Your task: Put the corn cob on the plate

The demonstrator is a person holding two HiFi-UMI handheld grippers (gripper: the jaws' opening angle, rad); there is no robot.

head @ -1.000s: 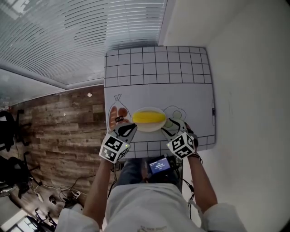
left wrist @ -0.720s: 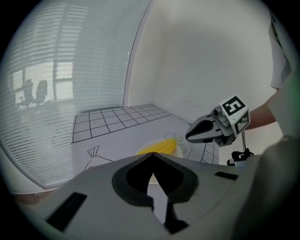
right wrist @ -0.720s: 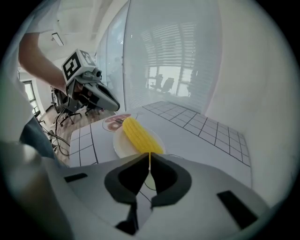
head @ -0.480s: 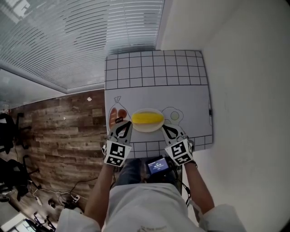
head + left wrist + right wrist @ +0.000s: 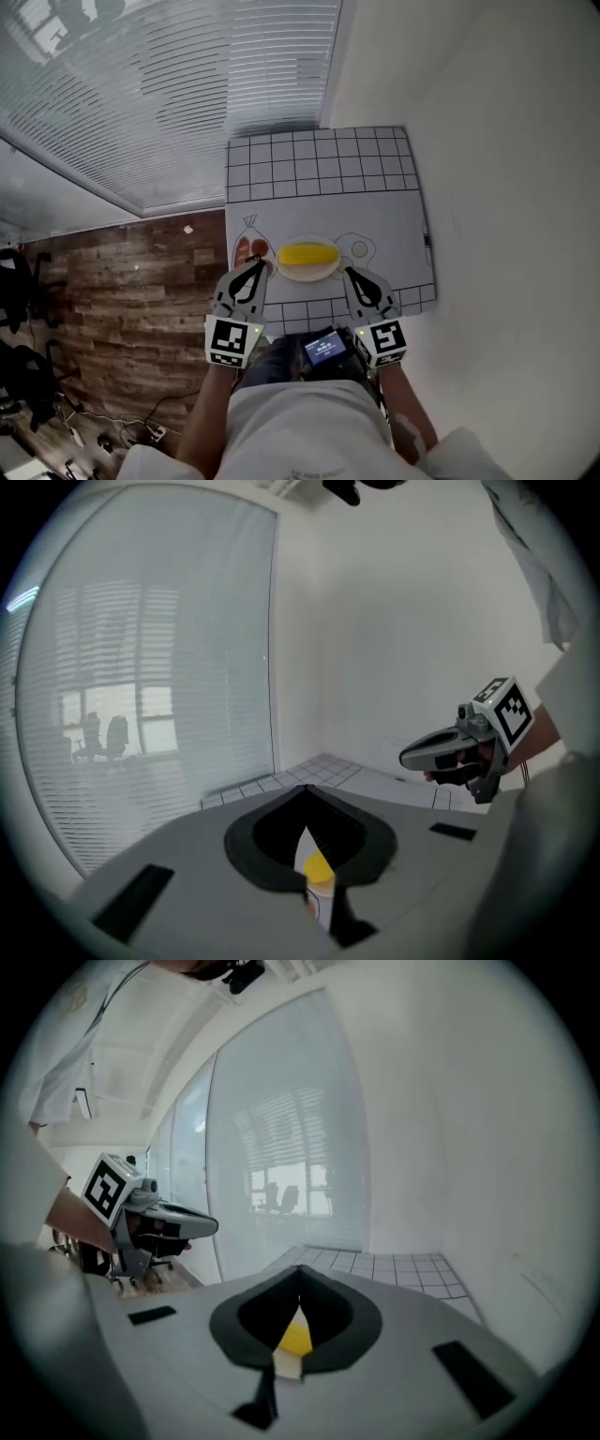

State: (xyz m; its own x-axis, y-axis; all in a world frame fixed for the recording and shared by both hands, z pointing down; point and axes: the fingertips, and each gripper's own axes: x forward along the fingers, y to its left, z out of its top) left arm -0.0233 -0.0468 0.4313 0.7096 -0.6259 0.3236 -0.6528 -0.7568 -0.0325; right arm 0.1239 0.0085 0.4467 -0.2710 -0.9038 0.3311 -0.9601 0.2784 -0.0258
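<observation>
Now, going from the left in the head view: seeing a wood floor [image 5: 131, 281] and blinds [image 5: 141, 84] at the left of the mat [image 5: 319, 192]. Holding the left gripper [image 5: 257, 266] above the near left part of the mat, just beside a printed drawing [image 5: 246, 249], aiming it forward. Pressing its jaws fully together and pinching nothing; in the left gripper view, catching only a thin yellow strip of corn [image 5: 319, 868] through the slit below the tips. Finding the corn [image 5: 307, 254] lying crosswise on the plate [image 5: 324, 276], in the near half of the mat, between the two grippers and a little beyond their tips, touching neither of them. Holding the right gripper [image 5: 349, 273] near the right side of the plate, close to a drawn egg [image 5: 360, 248]. Pressing its jaws together as well, with nothing between them. Carrying a small screen [image 5: 325, 347] lower down, between the two arms. Seeing a white wall [image 5: 506, 187] at the far right.
</observation>
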